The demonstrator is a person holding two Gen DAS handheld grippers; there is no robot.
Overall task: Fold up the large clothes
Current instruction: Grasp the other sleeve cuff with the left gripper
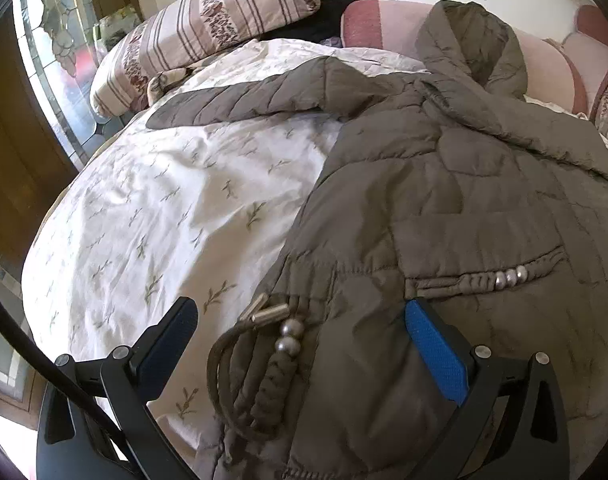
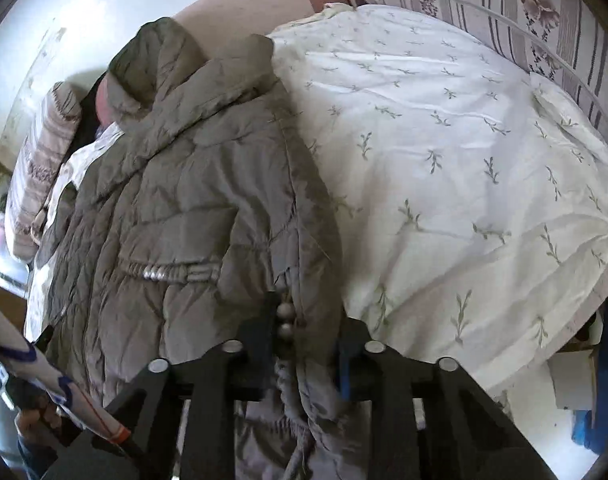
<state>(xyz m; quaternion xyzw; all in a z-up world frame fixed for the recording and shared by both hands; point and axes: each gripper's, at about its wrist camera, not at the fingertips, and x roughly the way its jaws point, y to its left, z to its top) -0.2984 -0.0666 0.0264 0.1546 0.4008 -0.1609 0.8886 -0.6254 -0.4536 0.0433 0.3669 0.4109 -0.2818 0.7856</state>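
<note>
A grey-brown quilted hooded jacket (image 1: 443, 200) lies spread on the bed. Its hood (image 1: 471, 40) rests against the pink cushions and one sleeve (image 1: 244, 100) stretches out to the left. My left gripper (image 1: 300, 312) stands open just above the jacket's left hem. The beaded drawstring (image 1: 288, 336) and its cord loops lie between the blue pads, touching neither. In the right wrist view the jacket (image 2: 184, 200) runs away from me. My right gripper (image 2: 305, 320) is shut on the bunched right hem, with beads (image 2: 284, 320) showing beside the left finger.
A white duvet (image 1: 164, 200) with green sprigs covers the bed (image 2: 463, 160). Striped pillows (image 1: 208, 28) and pink cushions (image 1: 383, 24) line the far side. A glazed door (image 1: 52, 60) stands at the left. A cardboard box (image 2: 575, 372) sits beyond the bed's right edge.
</note>
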